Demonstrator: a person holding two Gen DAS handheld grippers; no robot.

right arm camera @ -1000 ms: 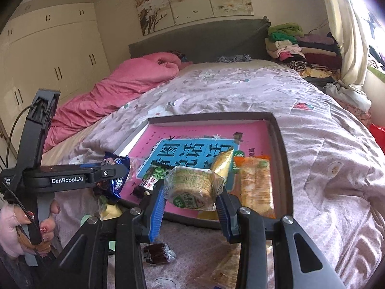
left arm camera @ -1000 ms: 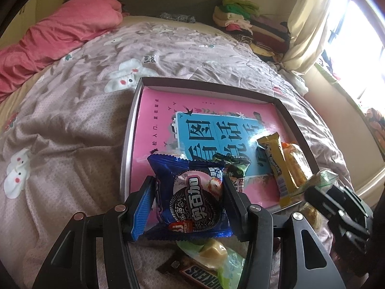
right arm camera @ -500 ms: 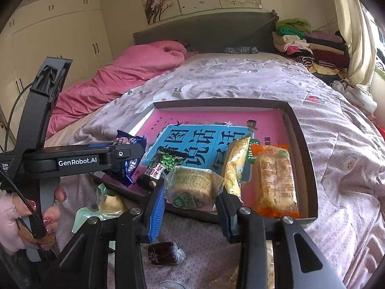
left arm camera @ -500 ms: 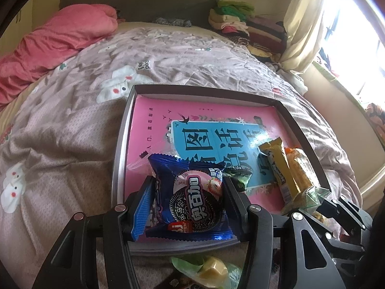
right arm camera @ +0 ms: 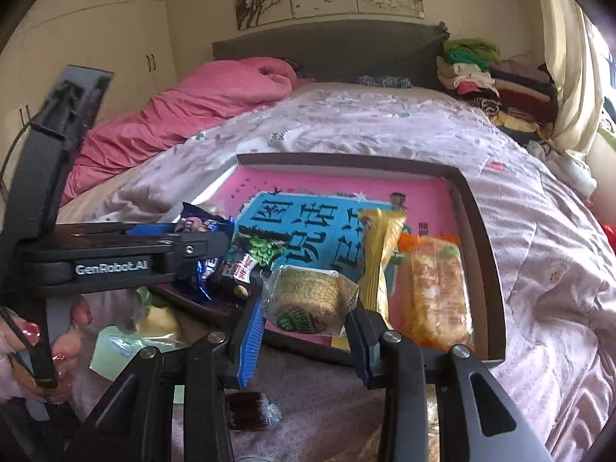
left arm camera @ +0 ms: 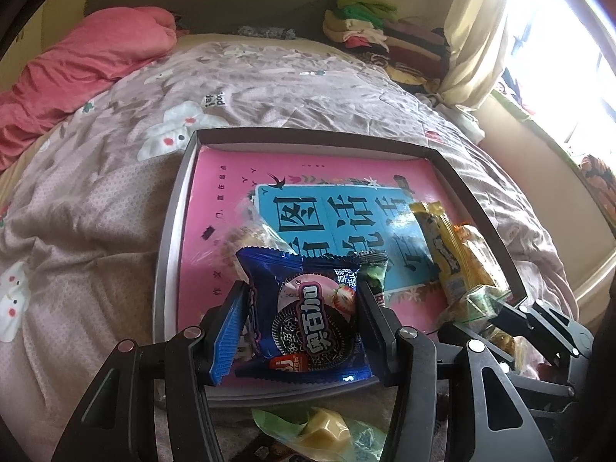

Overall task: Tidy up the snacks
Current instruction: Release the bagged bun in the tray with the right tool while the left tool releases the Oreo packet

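A grey-rimmed tray [left arm camera: 175, 208] [right arm camera: 483, 231] with a pink and blue book cover as its floor lies on the bed. My left gripper [left arm camera: 300, 313] is shut on a blue Oreo packet [left arm camera: 308, 315], held over the tray's near edge. My right gripper [right arm camera: 308, 325] is shut on a clear-wrapped round cake [right arm camera: 308, 300] above the tray's near rim. In the tray lie a yellow bar [left arm camera: 442, 242] [right arm camera: 379, 250], an orange cracker pack [right arm camera: 435, 288] and a green pea packet [right arm camera: 258, 254]. A clear-wrapped pastry [left arm camera: 250, 236] lies behind the Oreo packet.
On the bedspread before the tray lie a green-wrapped yellow sweet [left arm camera: 323, 429] [right arm camera: 154, 319] and a dark wrapped candy [right arm camera: 248, 410]. A pink duvet [left arm camera: 77, 57] is at the far left, folded clothes [left arm camera: 377, 34] at the far right. A person's hand [right arm camera: 23, 342] holds the left gripper.
Both grippers have moved forward over the tray's near edge, each still holding its snack; the right one also sank a little. A clear-wrapped pastry now shows behind the Oreo packet.
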